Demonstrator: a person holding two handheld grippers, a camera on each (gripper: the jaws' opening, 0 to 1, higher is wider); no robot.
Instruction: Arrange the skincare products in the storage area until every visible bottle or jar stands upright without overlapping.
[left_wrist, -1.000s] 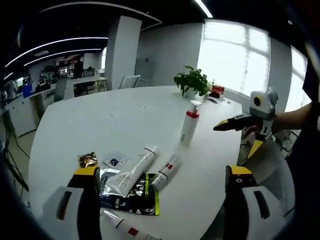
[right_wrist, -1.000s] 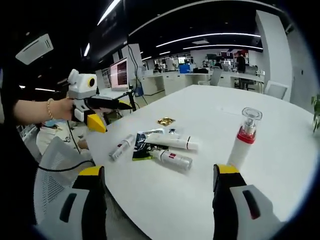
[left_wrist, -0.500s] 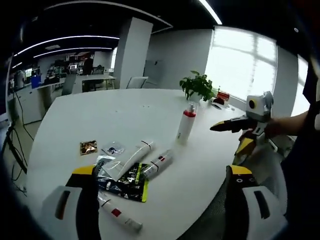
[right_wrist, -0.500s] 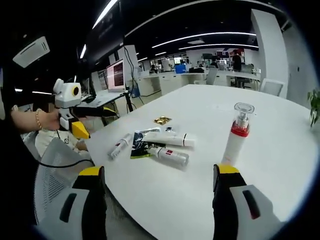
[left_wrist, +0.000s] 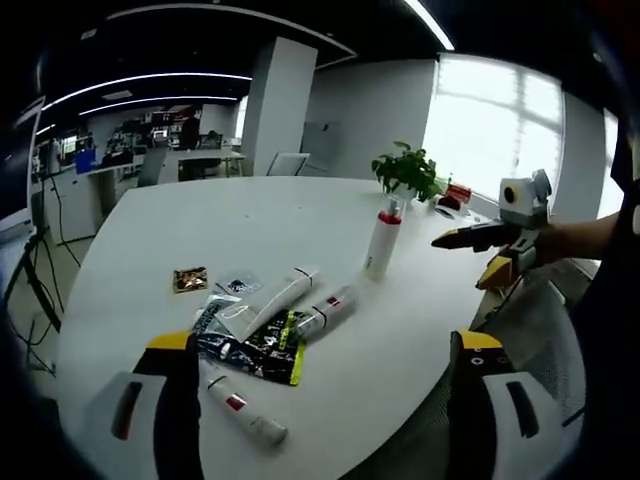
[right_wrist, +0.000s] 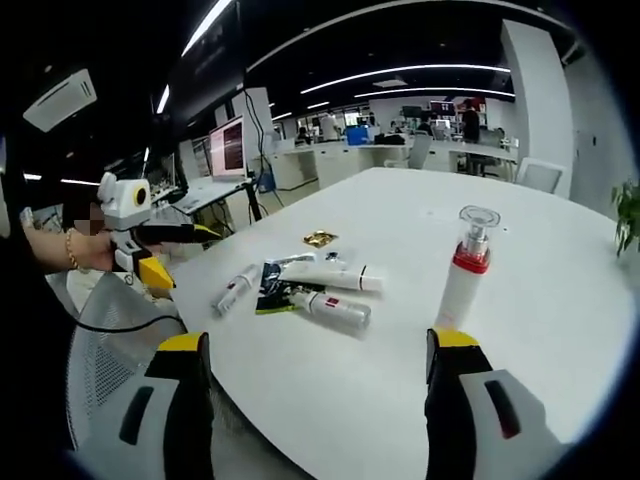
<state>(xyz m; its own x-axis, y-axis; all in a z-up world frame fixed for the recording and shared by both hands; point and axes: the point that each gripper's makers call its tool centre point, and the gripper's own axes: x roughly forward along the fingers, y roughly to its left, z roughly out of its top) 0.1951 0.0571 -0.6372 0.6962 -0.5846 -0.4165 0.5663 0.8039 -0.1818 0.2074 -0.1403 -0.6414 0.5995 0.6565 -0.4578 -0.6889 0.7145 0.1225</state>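
On the round white table (left_wrist: 150, 230) a white pump bottle with a red collar (left_wrist: 380, 245) (right_wrist: 462, 275) stands upright. Near the front edge lie a white tube (left_wrist: 265, 303) (right_wrist: 330, 277), a slim bottle with a red label (left_wrist: 325, 310) (right_wrist: 332, 308), a small tube (left_wrist: 240, 410) (right_wrist: 235, 288) and a dark sachet (left_wrist: 255, 345) (right_wrist: 272, 290). A gold sachet (left_wrist: 190, 278) (right_wrist: 320, 238) rests beside them. My left gripper (left_wrist: 323, 345) (right_wrist: 150, 235) is open and empty, held off the table's edge. My right gripper (right_wrist: 318, 342) (left_wrist: 490, 238) is open too, apart from the pump bottle.
A potted plant (left_wrist: 405, 170) stands at the table's far side. A mesh chair (right_wrist: 110, 340) sits by the table edge under the left gripper. Desks and a monitor (right_wrist: 228, 148) fill the office behind.
Both views have drifted back a little from the table. In the right gripper view the left gripper has moved leftward, away from the products. The products lie as before.
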